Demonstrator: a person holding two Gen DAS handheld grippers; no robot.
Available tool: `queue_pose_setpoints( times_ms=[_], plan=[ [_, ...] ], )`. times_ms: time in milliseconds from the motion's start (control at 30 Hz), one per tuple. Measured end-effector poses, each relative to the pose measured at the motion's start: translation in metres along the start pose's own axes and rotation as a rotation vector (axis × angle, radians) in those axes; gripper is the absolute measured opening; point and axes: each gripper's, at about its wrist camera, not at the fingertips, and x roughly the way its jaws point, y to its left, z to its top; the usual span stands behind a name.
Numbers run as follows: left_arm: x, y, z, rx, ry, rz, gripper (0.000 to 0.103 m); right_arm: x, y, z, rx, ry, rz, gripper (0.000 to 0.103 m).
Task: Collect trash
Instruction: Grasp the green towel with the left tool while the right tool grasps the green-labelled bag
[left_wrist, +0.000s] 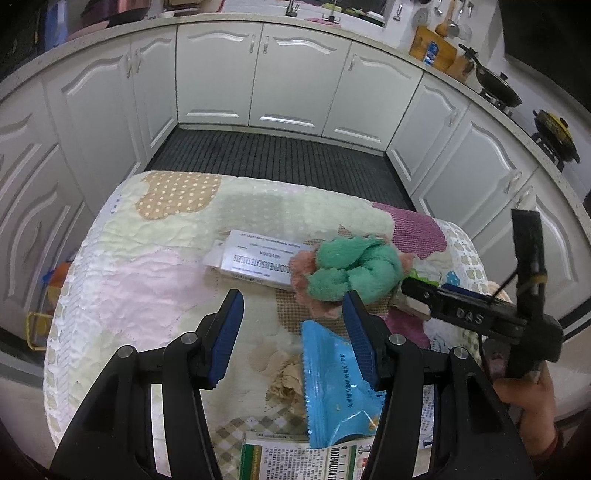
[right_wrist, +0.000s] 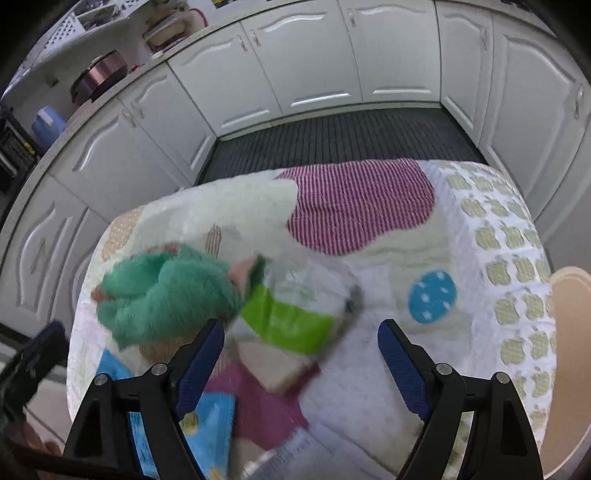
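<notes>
Jaws of both the left gripper (left_wrist: 291, 336) and right gripper (right_wrist: 301, 354) gape empty; I'd pinch the crinkly blue plastic wrapper (left_wrist: 338, 384), lower centre, by its serrated edge.

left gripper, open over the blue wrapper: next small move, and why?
Probably lower the left gripper a little and close on the blue wrapper. Its fingers are open, and the wrapper's serrated top edge already sits between them, flat on the quilt. The right gripper is open too, over the blurred green-and-white packet, so it seems occupied there.
</notes>
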Motion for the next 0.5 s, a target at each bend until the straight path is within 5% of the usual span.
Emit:
queue_pose_setpoints(
  times_ms=[100,167,233,333,500],
  plan=[
    [0.001,-0.003,0.000,0.007,0.002,-0.004,0.054,0.009,0.008,0.004,-0.040,0.017,-0.038,0.083],
    [0.000,-0.007,0.001,0.021,-0.002,-0.014,0.054,0.007,0.008,0.000,-0.088,0.006,-0.069,0.072],
    [0.002,-0.014,0.003,0.043,-0.003,-0.021,0.056,-0.001,-0.001,-0.004,-0.102,-0.013,-0.076,0.045],
    [0.011,-0.029,0.006,0.096,0.018,-0.037,0.068,-0.018,-0.027,-0.010,-0.056,-0.032,-0.055,0.039],
    [0.040,-0.061,0.009,0.207,0.052,-0.008,0.068,-0.034,-0.060,-0.024,-0.023,-0.033,-0.045,0.038]
  ],
)
